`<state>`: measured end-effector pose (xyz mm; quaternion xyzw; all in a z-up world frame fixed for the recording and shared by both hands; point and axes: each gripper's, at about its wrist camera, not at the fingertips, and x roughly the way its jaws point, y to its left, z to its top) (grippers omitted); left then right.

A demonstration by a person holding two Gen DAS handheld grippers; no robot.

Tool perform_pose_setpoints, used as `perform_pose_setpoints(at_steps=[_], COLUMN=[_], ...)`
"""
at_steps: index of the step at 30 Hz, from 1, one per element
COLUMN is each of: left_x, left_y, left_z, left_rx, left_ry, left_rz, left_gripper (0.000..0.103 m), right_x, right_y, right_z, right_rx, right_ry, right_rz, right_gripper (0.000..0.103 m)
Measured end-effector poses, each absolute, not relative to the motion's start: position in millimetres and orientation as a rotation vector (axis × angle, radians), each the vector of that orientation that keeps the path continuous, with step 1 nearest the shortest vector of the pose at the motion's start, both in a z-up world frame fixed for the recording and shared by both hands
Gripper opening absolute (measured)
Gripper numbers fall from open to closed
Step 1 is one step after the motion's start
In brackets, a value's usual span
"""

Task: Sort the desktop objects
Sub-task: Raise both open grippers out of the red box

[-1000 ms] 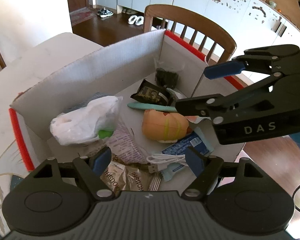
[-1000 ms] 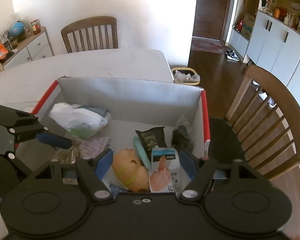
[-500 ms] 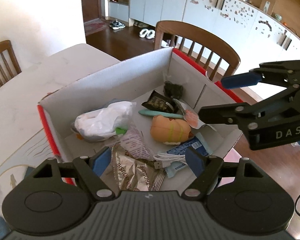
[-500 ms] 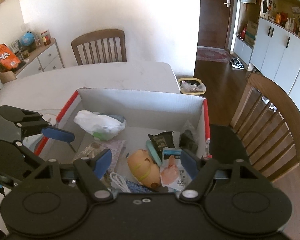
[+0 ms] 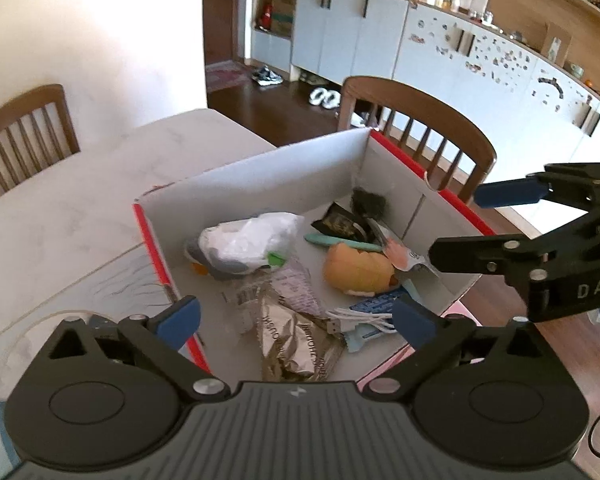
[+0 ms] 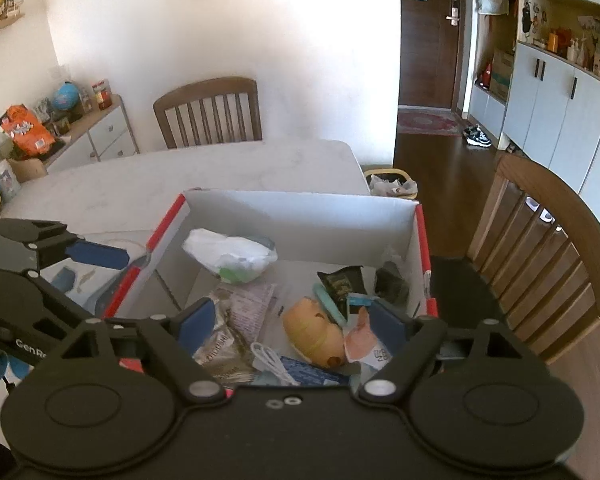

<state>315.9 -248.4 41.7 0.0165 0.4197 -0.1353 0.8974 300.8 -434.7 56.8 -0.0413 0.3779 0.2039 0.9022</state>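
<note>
A cardboard box (image 5: 260,184) (image 6: 300,216) with red edges stands on the table. It holds a white plastic bag (image 5: 252,240) (image 6: 232,254), an orange plush toy (image 5: 356,268) (image 6: 312,332), a silver foil packet (image 5: 296,340) (image 6: 220,352), a white USB cable (image 5: 360,316) (image 6: 268,360), a dark packet (image 5: 336,222) (image 6: 340,280) and other small things. My left gripper (image 5: 296,316) hovers above the box's near left corner, its jaws opening and empty. My right gripper (image 6: 292,318) (image 5: 476,224) hangs over the near right side, jaws also opening, gripping nothing.
The pale table (image 5: 80,200) (image 6: 180,176) stretches beyond the box. A wooden chair (image 5: 420,120) (image 6: 548,248) stands against the box's right side and another chair (image 6: 208,112) (image 5: 24,128) at the table's far end. A waste basket (image 6: 392,184) sits on the floor.
Both grippers have risen and drawn back from the box, so more of it and the room shows. Both pairs of jaws have spread wider. The things in the box lie as before.
</note>
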Motion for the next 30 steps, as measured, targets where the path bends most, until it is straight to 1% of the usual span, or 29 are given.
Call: perform_pose_setpoints(at_steps=[2,5,7,12,17,30], left_x=[312,306,302,285,270,240], left_y=[-244,-236,-231,-221,-213,-207], left_z=[45,50,52,62,65,63], left_rx=[0.020,-0.002,-0.006,-0.009,-0.008,0.015], left_ry=[0.860,0.844,0.833,0.789,0.780,0.797], left_rz=[-0.277,-0.256,-0.245,-0.198,-0.185,-0.166], left_gripper=[0.103,0.103,0.103,0.103,0.103,0.103], right_x=[296,287,281,265,249,216], right_y=[-434,-433,-432,-426,-419,-399], right_z=[60,65,67,70,72,63], right_rx=[-0.072,-0.061,-0.056,-0.052,-0.035,-0.041], right_ry=[0.769,0.741,0.729,0.697,0.686,0.690], right_rz=[0.416,0.398,0.381,0.354,0.332,0.314], right_gripper=[0.088,0.093,0.094,0.101,0.103,0.103])
